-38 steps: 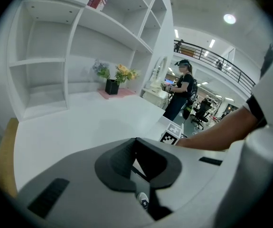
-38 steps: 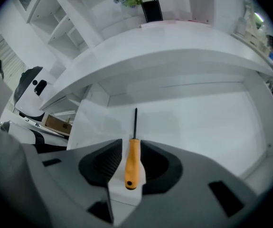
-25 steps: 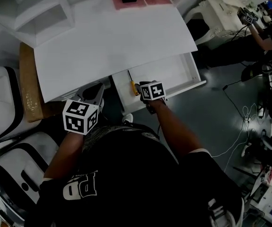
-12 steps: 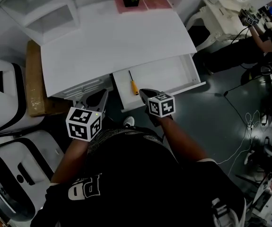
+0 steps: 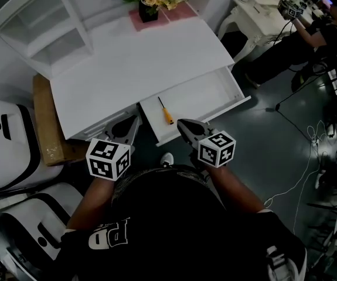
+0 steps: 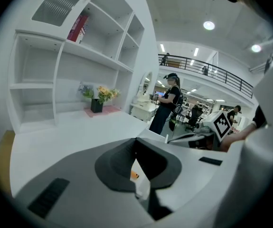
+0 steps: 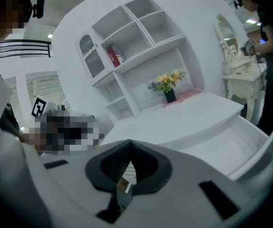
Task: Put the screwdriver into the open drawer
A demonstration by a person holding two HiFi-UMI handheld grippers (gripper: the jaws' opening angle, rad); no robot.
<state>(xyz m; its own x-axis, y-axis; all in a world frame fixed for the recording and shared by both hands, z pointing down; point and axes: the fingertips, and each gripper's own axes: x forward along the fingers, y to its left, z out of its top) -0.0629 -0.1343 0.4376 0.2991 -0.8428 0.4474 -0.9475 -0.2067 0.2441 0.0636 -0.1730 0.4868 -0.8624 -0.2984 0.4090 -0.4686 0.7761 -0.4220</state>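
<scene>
Head view: the screwdriver (image 5: 166, 111) lies inside the open drawer (image 5: 208, 95) of the white desk (image 5: 139, 51), near its left end (orange handle toward the person). The left gripper (image 5: 135, 122) and right gripper (image 5: 184, 124) hang clear of the drawer front.

Left gripper view: jaws pressed together, nothing pinched.

Right gripper view: jaws likewise together, empty.

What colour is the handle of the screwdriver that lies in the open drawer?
Orange. The screwdriver shows best in the head view.
</scene>
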